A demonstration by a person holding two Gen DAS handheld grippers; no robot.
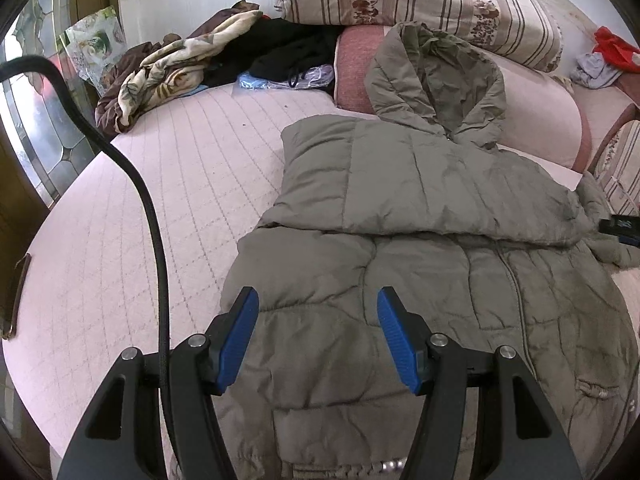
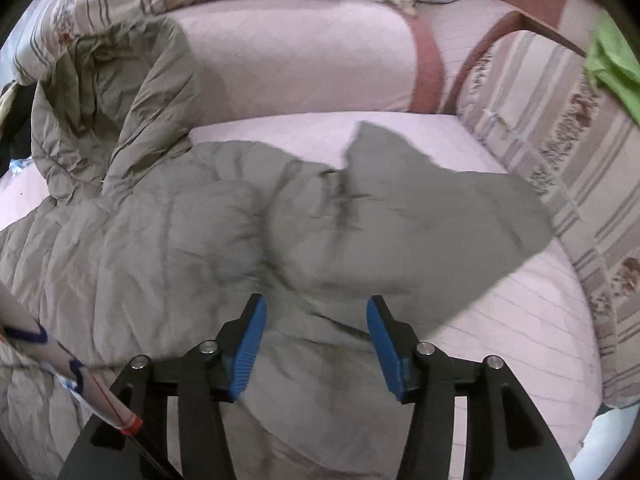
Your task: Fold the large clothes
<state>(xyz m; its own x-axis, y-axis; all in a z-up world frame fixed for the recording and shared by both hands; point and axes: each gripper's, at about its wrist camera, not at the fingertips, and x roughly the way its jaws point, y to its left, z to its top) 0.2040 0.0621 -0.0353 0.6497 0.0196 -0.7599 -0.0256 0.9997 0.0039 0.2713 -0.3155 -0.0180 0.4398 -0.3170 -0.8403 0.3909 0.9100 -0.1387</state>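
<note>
Jacket [image 1: 420,208] spread on pink bed [image 1: 160,200], hood propped on bolster | L gripper [image 1: 318,300] held spread above jacket | R gripper [image 2: 316,312] spread, nothing pinched, over blurred sleeve [image 2: 420,208]

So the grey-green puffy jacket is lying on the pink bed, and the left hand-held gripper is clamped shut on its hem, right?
Not quite. The jacket does lie on the pink bed, but the left hand-held gripper is open: the left wrist view shows its blue pads standing apart above the fabric, pinching nothing.
</note>
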